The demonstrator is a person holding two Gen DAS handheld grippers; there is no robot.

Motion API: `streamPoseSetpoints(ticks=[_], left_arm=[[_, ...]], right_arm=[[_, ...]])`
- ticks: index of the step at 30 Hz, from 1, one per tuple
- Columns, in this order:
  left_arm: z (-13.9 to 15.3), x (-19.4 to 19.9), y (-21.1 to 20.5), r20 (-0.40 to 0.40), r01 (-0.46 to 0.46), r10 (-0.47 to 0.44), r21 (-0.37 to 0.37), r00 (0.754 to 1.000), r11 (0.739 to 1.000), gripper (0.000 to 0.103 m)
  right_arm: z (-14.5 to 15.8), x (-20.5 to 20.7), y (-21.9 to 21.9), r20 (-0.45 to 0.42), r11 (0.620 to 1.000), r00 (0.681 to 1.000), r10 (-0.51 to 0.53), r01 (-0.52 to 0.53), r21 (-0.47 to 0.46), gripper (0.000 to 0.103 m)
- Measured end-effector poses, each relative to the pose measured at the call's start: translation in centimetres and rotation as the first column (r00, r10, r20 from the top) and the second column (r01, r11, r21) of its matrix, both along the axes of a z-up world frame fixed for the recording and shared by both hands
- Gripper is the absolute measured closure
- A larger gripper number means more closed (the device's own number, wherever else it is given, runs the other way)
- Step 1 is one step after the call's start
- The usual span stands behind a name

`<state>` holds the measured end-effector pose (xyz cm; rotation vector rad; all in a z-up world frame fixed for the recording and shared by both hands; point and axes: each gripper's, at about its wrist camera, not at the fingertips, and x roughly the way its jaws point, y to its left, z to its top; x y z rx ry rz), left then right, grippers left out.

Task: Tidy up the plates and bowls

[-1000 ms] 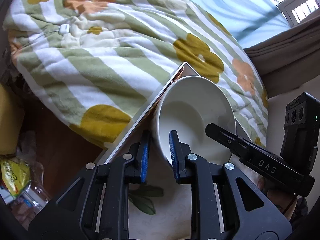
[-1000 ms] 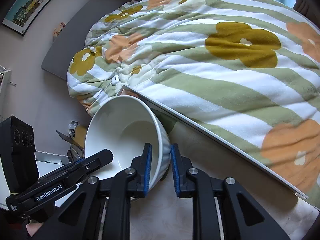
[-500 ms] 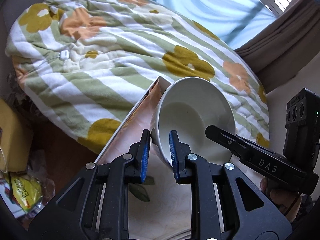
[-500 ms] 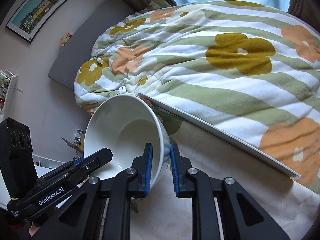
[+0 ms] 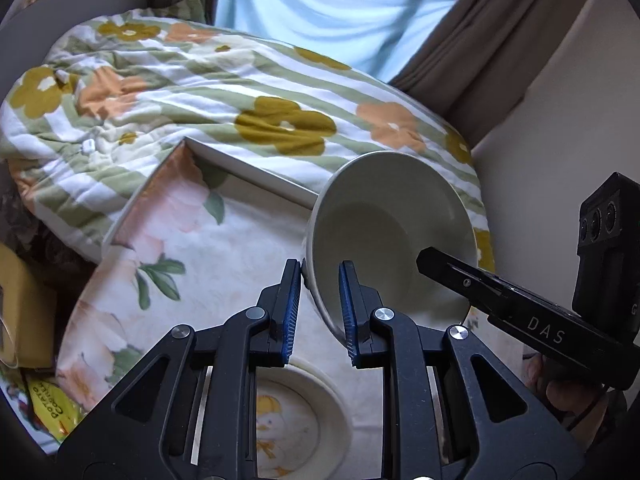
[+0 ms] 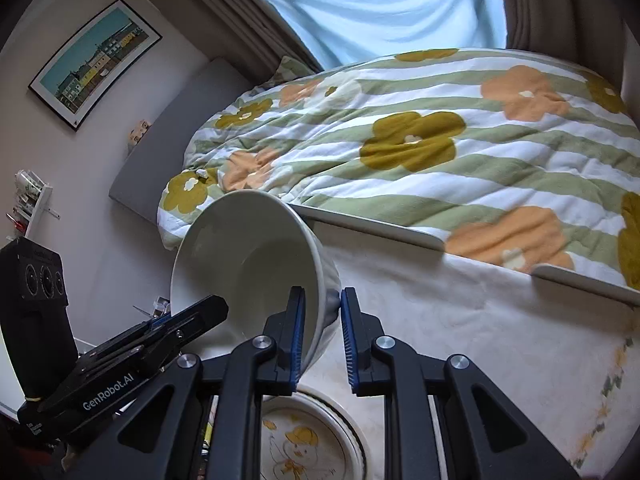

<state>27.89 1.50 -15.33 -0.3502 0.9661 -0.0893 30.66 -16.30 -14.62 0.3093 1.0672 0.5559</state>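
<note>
A plain white bowl (image 5: pixel 384 220) hangs tilted in the air above the cloth-covered table (image 5: pixel 224 248). My left gripper (image 5: pixel 320 276) is shut on its left rim, one pad inside and one outside. A finger (image 5: pixel 460 276) of the right gripper reaches into the bowl from the right. In the right wrist view my right gripper (image 6: pixel 323 300) is shut on the bowl's (image 6: pixel 248 256) ribbed right wall, with a finger (image 6: pixel 192 316) of the left gripper at its far side. Below both grippers lies a cream plate (image 5: pixel 296 412) with a yellow duck picture (image 6: pixel 304 440).
A bed with a green-striped flowered quilt (image 6: pixel 420 152) runs along the table's far edge. A white wall (image 5: pixel 540 152) stands on the right, curtains (image 5: pixel 460 40) behind. Yellow packets (image 5: pixel 44 400) lie low on the left. A hand (image 5: pixel 560 396) holds the right gripper.
Both grippers have risen and drawn back from the bed with the bowl between them. More of the table now shows, and the duck plate has come into view beneath them.
</note>
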Motion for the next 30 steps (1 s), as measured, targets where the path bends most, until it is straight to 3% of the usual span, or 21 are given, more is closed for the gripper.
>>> streamPoseSetpoints(ticks=[8,18,25,30], left_arm=[[0.3,-6.4,-11.0,0.0,0.134,-0.134,-0.023,0.991,0.991,0.086],[-1.7,-12.1,-21.1,-0.063,0.246,-0.248,-0.036,0.967,0.969,0.086],[-4.3,-12.1,-23.2,-0.175,0.289,-0.292,-0.042,0.94,0.956,0.086],[-5.7,-10.8,-24.0,-0.226,0.332,-0.322,0.007,0.919,0.943,0.086]], right_arm=[[1.9,-8.4,-10.6,0.03,0.99,0.991,-0.131,0.132,-0.041,0.086],[0.2,-15.6,-19.4,-0.033,0.968,0.969,-0.246,0.243,-0.066,0.086],[-2.6,-17.6,-21.3,-0.113,0.955,0.95,-0.292,0.282,-0.093,0.086],[-5.0,-18.0,-21.8,-0.169,0.95,0.935,-0.311,0.299,-0.094,0.087]])
